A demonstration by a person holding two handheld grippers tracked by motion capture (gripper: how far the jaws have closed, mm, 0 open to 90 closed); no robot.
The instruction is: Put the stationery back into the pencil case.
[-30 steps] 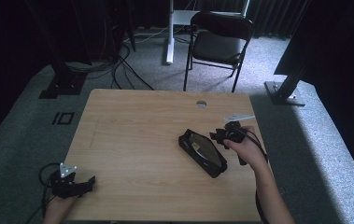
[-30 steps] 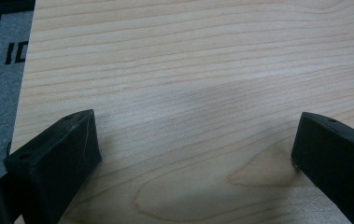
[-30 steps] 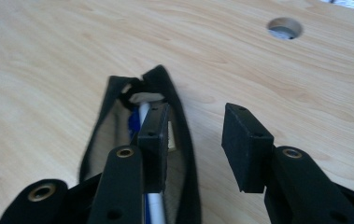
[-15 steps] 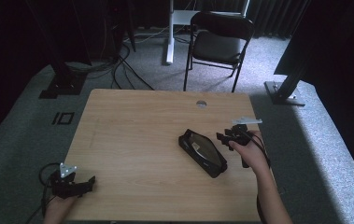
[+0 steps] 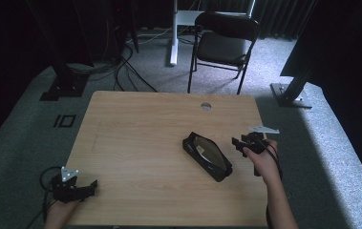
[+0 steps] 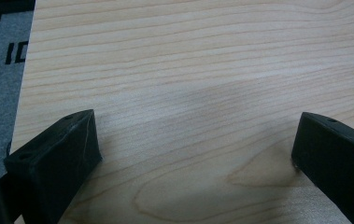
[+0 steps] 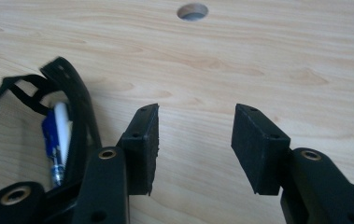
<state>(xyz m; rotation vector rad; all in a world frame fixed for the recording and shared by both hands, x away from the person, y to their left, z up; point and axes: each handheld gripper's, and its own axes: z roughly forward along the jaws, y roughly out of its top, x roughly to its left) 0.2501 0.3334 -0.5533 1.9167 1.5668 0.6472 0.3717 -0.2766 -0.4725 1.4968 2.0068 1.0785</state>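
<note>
Black pouch (image 7: 74, 116) contents half hidden; right gripper (image 7: 195, 140) fingers just opening, empty.

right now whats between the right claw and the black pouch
Nothing: bare wood of the table separates the right claw from the pouch in the high view.

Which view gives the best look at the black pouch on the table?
The high view: the black pouch lies whole on the wooden table, its mouth open, just left of the right gripper. The right gripper view catches its open end close up, with a blue and white pen inside. The left gripper view looks at bare wood.
</note>
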